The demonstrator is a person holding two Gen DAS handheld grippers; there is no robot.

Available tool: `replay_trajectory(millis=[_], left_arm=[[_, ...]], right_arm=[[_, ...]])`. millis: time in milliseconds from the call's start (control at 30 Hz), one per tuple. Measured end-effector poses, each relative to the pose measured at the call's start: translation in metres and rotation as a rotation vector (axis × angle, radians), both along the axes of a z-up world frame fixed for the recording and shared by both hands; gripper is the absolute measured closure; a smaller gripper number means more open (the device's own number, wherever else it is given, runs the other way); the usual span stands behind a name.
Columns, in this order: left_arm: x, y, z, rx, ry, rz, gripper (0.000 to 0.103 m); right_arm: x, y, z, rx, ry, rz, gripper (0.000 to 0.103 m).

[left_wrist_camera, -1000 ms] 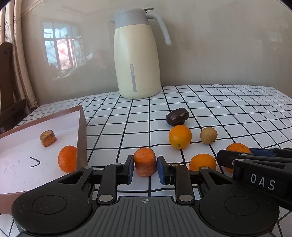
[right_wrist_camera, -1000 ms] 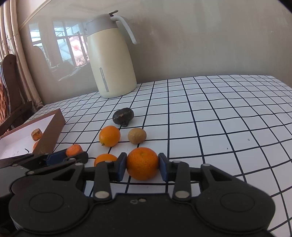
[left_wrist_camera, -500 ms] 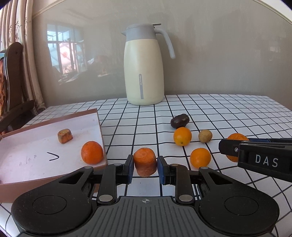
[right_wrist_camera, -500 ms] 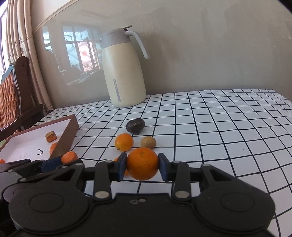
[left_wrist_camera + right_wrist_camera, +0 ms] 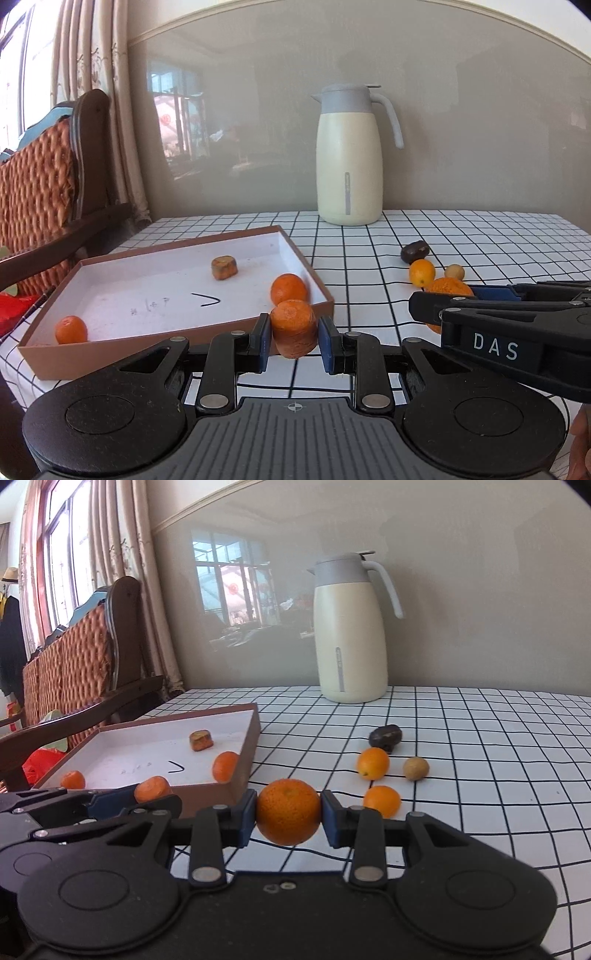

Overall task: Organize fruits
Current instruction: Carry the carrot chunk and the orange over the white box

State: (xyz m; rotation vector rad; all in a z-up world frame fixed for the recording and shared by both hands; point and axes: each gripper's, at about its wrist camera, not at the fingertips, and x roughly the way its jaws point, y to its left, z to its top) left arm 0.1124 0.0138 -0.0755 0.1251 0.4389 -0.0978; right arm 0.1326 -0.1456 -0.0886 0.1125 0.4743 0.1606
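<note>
Both hand-held grippers have travelled toward the left since the earlier frames, so the brown cardboard tray with a white inside (image 5: 177, 345), before at the left edge, now fills the left middle of both views. The left hand-held gripper (image 5: 294, 338) is clenched on a stubby orange carrot piece (image 5: 294, 330), held at the lower centre of its view in front of the near right corner of the tray. The right hand-held gripper (image 5: 289, 818) is clenched on a round orange with dimpled peel (image 5: 289, 811), held above the checked surface (image 5: 480, 812) just right of the tray's near corner.

Inside the tray lie a small brownish cut block (image 5: 224, 267) near the middle, an orange mandarin (image 5: 289, 289) against the right wall, and a smaller orange fruit (image 5: 71, 329) in the near left corner. A black tick mark (image 5: 205, 300) is drawn on the white floor.

To the right on the surface, well apart from the tray, rest a dark brown oval fruit (image 5: 385, 737), a small orange citrus (image 5: 373, 763), a tan round fruit (image 5: 416, 768) and another orange fruit (image 5: 382, 800) nearer the camera. A cream jug with a grey lid (image 5: 351, 635) stands upright at the far edge by the wall. A wooden chair with an orange woven cushion (image 5: 70, 672) is at the left.
</note>
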Motion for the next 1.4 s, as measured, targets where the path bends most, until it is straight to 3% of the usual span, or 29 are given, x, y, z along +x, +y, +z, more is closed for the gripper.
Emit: replay_trajectory(millis=[600, 1133, 1400], left_arm=[[-0.019, 0.089, 0.014, -0.044, -0.088, 0.211, 0.076], [0.009, 0.132, 0.025, -0.036, -0.132, 0.315, 0.076], [0.037, 0.155, 0.022, -0.044, -0.116, 0.364, 0.076]], right_arm=[[0.002, 0.065, 0.019, 0.010, -0.113, 0.148, 0.075], [0.030, 0.083, 0.025, 0.019, -0.138, 0.148, 0.075], [0.058, 0.091, 0.022, 0.014, -0.123, 0.133, 0.075]])
